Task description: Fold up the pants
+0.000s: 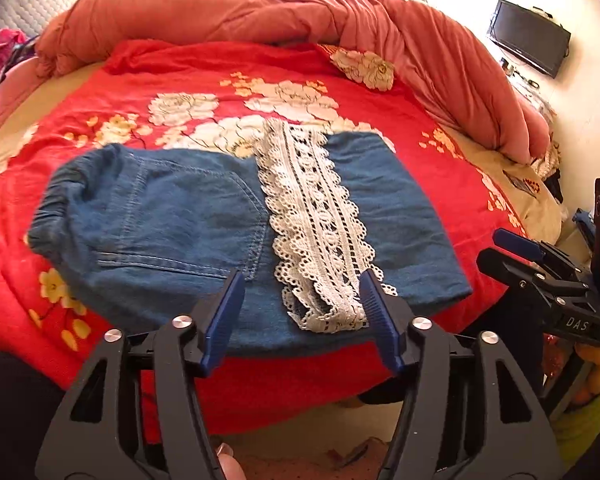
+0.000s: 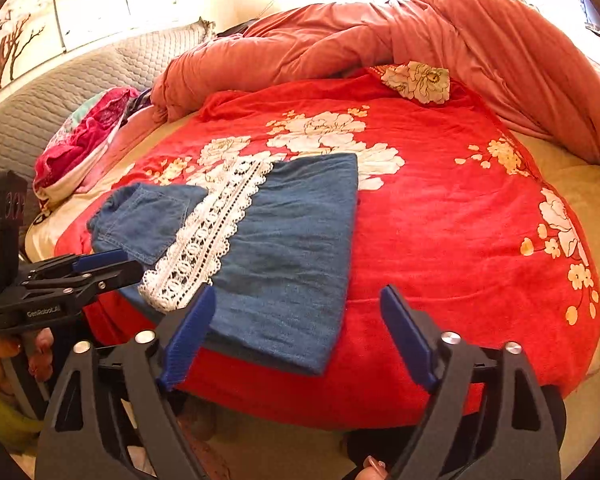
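Note:
Blue denim pants (image 1: pixel 172 216) lie folded on a red floral blanket (image 1: pixel 220 68), with a band of white lace trim (image 1: pixel 312 216) running across them. My left gripper (image 1: pixel 300 280) hovers open over the pants' near edge; the lace end shows between its blue fingers, untouched. My right gripper (image 1: pixel 494 246) comes in from the right. In the right wrist view the pants (image 2: pixel 292 248) and lace (image 2: pixel 208 236) lie on the blanket (image 2: pixel 460 220). My right gripper (image 2: pixel 298 292) stands wide open above their near right corner, gripping nothing. The left gripper (image 2: pixel 132 263) is at the left.
A bunched salmon duvet (image 1: pixel 260 12) (image 2: pixel 420 32) fills the far side of the bed. Pink clothes (image 2: pixel 88 136) lie by the quilted headboard (image 2: pixel 60 92). A dark screen (image 1: pixel 528 36) hangs on the right wall. The bed's near edge drops to the floor below both grippers.

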`<state>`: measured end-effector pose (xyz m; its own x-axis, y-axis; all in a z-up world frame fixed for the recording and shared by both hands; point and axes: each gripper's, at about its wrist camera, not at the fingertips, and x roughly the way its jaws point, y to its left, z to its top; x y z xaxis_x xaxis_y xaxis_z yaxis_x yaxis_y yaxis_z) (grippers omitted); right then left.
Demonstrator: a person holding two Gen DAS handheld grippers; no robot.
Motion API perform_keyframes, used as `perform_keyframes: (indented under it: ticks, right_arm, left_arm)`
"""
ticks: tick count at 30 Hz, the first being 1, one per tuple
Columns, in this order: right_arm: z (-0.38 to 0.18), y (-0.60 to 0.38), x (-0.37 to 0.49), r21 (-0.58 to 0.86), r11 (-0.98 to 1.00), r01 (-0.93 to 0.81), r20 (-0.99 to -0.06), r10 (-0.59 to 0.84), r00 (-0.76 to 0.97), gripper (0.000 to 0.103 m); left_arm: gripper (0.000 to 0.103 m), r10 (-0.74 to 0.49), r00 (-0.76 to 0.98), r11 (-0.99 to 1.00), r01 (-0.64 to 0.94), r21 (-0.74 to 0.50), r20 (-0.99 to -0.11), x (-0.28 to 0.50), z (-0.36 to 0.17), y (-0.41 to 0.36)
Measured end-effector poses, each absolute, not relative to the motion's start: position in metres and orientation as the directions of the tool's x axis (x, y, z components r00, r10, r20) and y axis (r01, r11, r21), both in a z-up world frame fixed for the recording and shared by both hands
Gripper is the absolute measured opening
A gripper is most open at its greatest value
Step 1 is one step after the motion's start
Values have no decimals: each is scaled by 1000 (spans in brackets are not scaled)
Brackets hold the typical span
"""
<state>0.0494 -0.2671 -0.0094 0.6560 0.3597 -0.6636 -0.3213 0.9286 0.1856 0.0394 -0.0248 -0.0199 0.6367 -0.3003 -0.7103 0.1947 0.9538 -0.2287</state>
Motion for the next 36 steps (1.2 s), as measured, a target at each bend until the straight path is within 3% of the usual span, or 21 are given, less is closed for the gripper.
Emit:
perform_keyframes:
  ticks: [4, 6, 18, 28, 36]
  right_arm:
    - [-3, -263, 48, 177, 931, -320, -655, 354, 667, 87]
    - [-1, -260, 47, 172, 931, -322, -654, 353, 670, 94]
    - [7, -240, 51, 153, 924, -350, -651, 361, 668, 94]
    - [18, -203, 74, 108, 902, -419, -663, 379, 645, 94]
    - [31, -170, 114, 111, 866, -487, -673, 426, 605, 94]
  left_arm:
    - [69, -294, 654, 956, 180, -233, -697, 34, -14, -18]
    - [75, -288, 662, 957, 173, -233, -692, 33, -12, -14]
    - [91, -248, 684, 965, 111, -238, -686, 26, -5, 17]
    - [94, -149, 699, 970, -35, -241, -700, 25, -6, 70]
    - [94, -197, 649, 927, -120, -355, -735, 41, -23, 110]
